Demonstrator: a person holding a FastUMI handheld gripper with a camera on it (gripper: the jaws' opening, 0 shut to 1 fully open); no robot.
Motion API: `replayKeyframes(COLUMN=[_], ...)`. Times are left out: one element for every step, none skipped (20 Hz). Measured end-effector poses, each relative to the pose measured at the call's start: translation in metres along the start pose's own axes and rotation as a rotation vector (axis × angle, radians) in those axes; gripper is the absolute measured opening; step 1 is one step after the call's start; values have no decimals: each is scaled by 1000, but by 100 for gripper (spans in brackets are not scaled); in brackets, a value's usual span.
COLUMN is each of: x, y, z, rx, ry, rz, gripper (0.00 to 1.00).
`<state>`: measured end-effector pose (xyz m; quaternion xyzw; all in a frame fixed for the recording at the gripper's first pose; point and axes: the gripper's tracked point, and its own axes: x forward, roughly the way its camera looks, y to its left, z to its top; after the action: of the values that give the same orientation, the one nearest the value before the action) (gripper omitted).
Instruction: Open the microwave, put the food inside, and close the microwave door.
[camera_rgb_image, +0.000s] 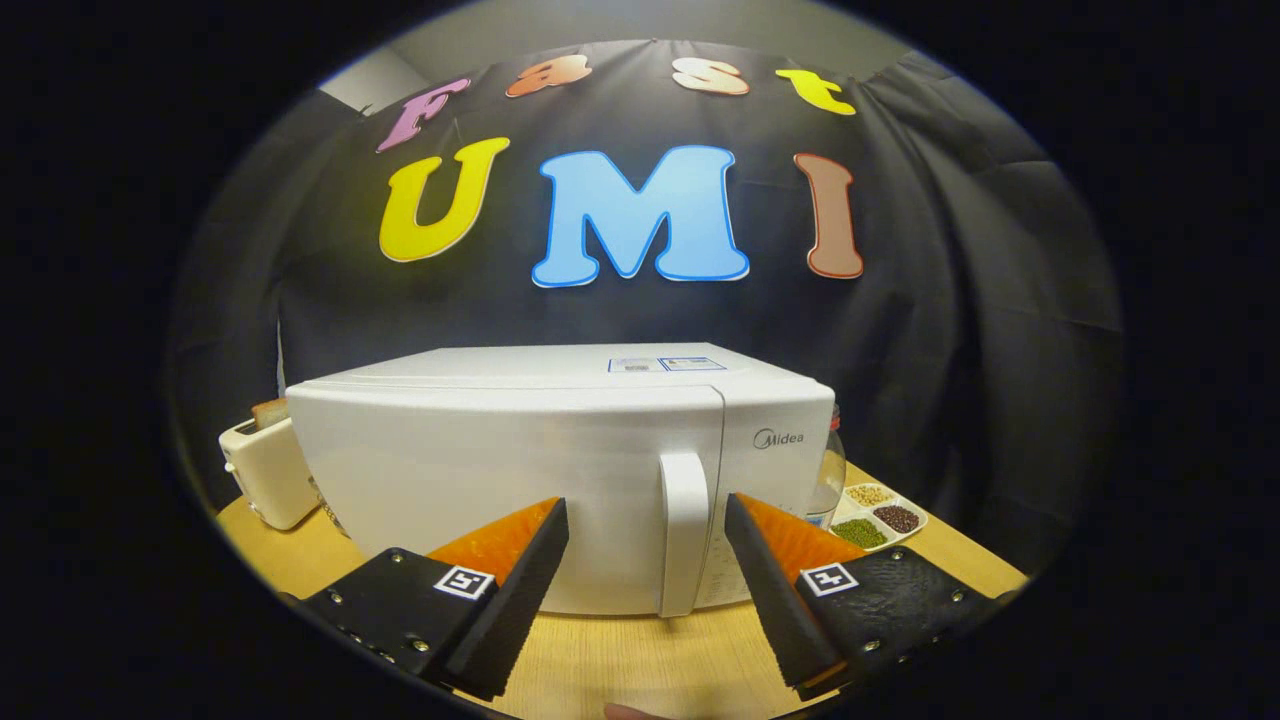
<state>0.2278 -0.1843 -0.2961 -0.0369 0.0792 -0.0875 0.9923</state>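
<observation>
Microwave door sitting closed; you're holding the hand-held gripper spread before its handle, every step pending.

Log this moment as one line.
stage: approach | microwave: door closed | handle: just beyond, between fingers | gripper: open, untouching | toaster: beside microwave
</observation>
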Motion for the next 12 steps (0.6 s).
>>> replayKeyframes(x=[5, 8, 10, 11, 15, 16, 17, 19, 17, 25, 16, 17], y=[1, 1, -5, -7, -11, -12, -11, -12, -20, -20, -19, -17], z=[-2, 2, 2, 3, 1, -3, -8, -14, -13, -14, -12, -12], rx=[23, 39, 50, 59, 64, 70, 81, 93, 93, 117, 121, 114], ry=[9, -1, -3, 2, 8, 26, 50, 72, 74, 76, 74, 74], rz=[4, 3, -16, -27, -44, -48, -41, -35, -69, -47, -44, -39], gripper=[90, 86, 79, 75, 61, 54, 48, 48, 48, 41, 28, 28])
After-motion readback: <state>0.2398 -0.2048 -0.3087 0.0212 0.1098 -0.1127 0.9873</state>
